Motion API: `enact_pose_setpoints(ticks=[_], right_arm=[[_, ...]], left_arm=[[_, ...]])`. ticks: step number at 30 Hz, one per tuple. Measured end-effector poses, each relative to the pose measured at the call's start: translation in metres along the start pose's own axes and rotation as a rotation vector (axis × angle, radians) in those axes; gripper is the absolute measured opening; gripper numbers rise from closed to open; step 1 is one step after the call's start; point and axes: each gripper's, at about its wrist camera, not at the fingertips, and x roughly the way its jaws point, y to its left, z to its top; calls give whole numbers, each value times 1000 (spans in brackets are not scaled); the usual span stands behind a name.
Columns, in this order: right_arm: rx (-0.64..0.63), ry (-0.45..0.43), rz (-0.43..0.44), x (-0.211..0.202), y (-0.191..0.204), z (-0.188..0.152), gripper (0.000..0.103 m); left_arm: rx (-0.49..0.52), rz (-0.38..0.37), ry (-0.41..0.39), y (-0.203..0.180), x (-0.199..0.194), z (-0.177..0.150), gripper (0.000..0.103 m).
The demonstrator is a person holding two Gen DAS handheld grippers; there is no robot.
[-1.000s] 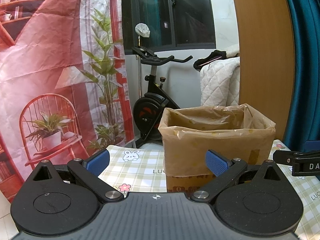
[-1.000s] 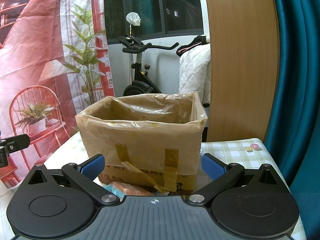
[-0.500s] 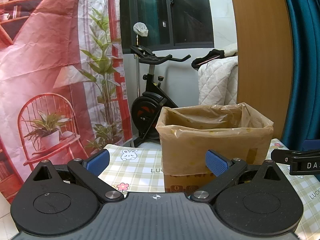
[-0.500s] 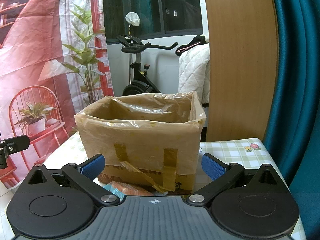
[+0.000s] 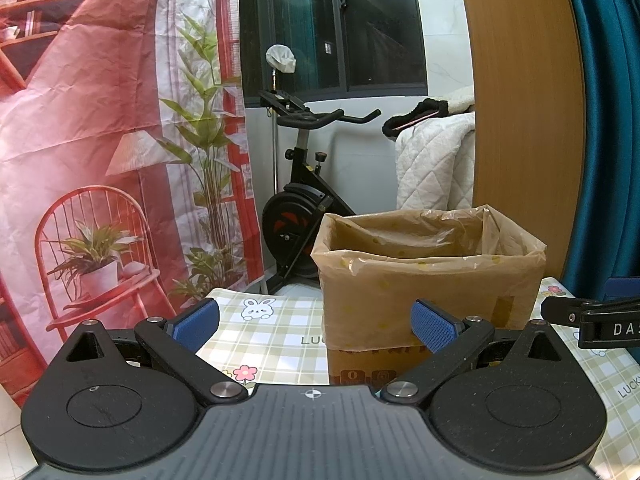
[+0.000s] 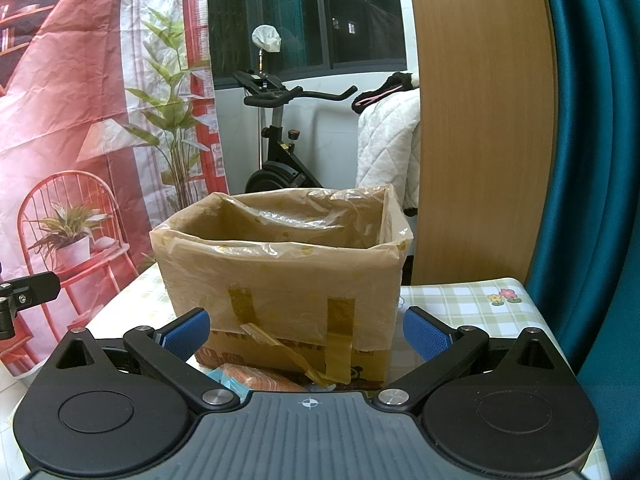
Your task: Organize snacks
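my left gripper [image 5: 316, 322] hangs with jaws spread wide and empty, the bag-lined cardboard box [image 5: 428, 276] standing on the checked tablecloth [image 5: 272, 332] ahead and a little right of it. my right gripper [image 6: 306, 334] is spread wide too, nothing between its pads, facing the box's taped front. an orange snack packet [image 6: 256, 380] lies on the table just before that box, low between my right fingers.

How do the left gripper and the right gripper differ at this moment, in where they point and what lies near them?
The left gripper faces the lined box off to its right side; the right gripper faces the box squarely. An orange snack packet lies just below the right gripper; no snack shows by the left gripper. Both are open, empty and have blue pads.
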Motion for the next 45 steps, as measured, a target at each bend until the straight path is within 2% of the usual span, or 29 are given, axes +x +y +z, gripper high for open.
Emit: enact_pose_setpoints(ticks=[15, 21, 25, 29, 35, 40, 45], right_arm=[[-1, 1, 0, 1, 0, -1, 103], [-6, 0, -2, 3, -2, -1, 103], [-6, 1, -7, 8, -5, -4, 103], [-6, 0, -14, 15, -8, -11, 103], [-28, 21, -21, 29, -10, -34, 102], [-32, 68, -20, 43, -10, -61, 102], [-68, 77, -11, 46, -1, -86, 102]], left_arm=[[-15, -26, -5, 0, 1, 0, 103], [-109, -78, -23, 10, 3, -4, 103], [-132, -95, -44, 13, 6, -9, 103], [-146, -102, -8, 18, 15, -15, 103], [-110, -83, 28, 24, 28, -35, 103], [-91, -121, 75, 31, 38, -50, 102], [-68, -132, 120, 39, 44, -72, 102]])
